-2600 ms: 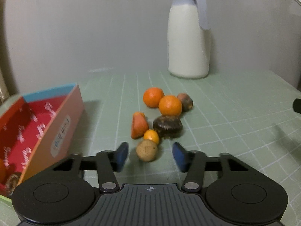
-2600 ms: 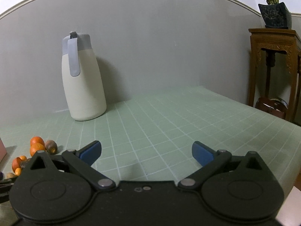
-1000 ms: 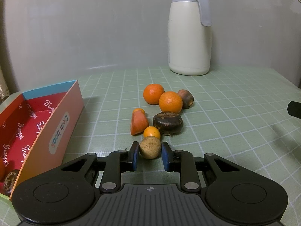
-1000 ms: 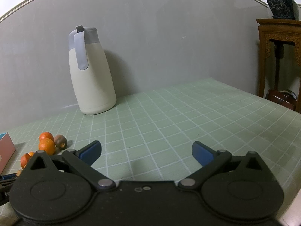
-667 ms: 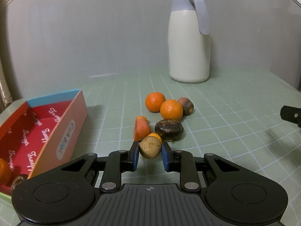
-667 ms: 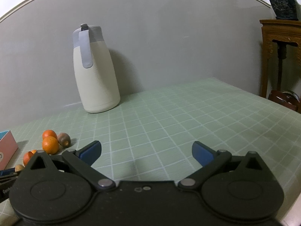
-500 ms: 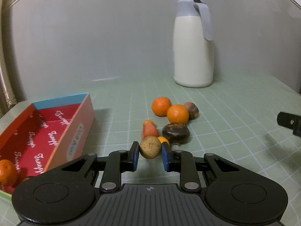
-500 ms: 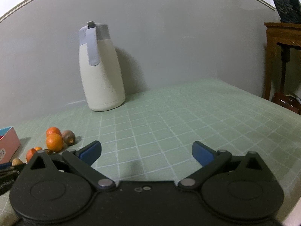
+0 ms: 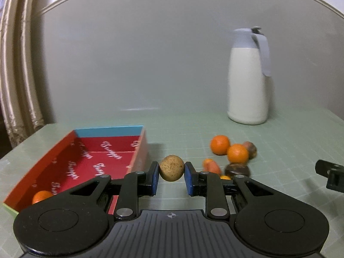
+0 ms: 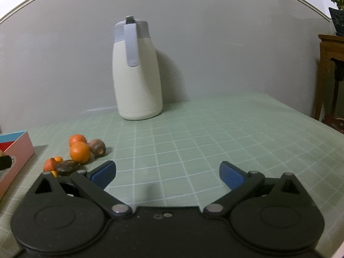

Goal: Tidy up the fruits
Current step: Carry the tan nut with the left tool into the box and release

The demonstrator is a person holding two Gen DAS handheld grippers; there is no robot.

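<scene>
My left gripper (image 9: 171,180) is shut on a round tan fruit (image 9: 171,168), held off the table just right of the red box (image 9: 90,161). One orange (image 9: 42,196) lies in the box's near corner. On the green mat to the right lies the fruit pile: two oranges (image 9: 219,145) (image 9: 237,156), a brown fruit (image 9: 250,149), a dark brown fruit (image 9: 237,170), a red-orange wedge-shaped fruit (image 9: 211,166) and a small orange one (image 9: 224,177). My right gripper (image 10: 167,175) stands open over bare mat, the pile (image 10: 79,152) to its left.
A cream jug with a grey-blue lid (image 9: 248,77) stands at the back against the grey wall, also in the right wrist view as the jug (image 10: 137,73). A wooden side stand (image 10: 331,75) is beyond the table's right edge. A curtain (image 9: 17,64) hangs at the far left.
My left gripper lifted the tan fruit off the mat and carried it left toward the red box. The right gripper drifted left, bringing the fruit pile more into its view; it stays open.
</scene>
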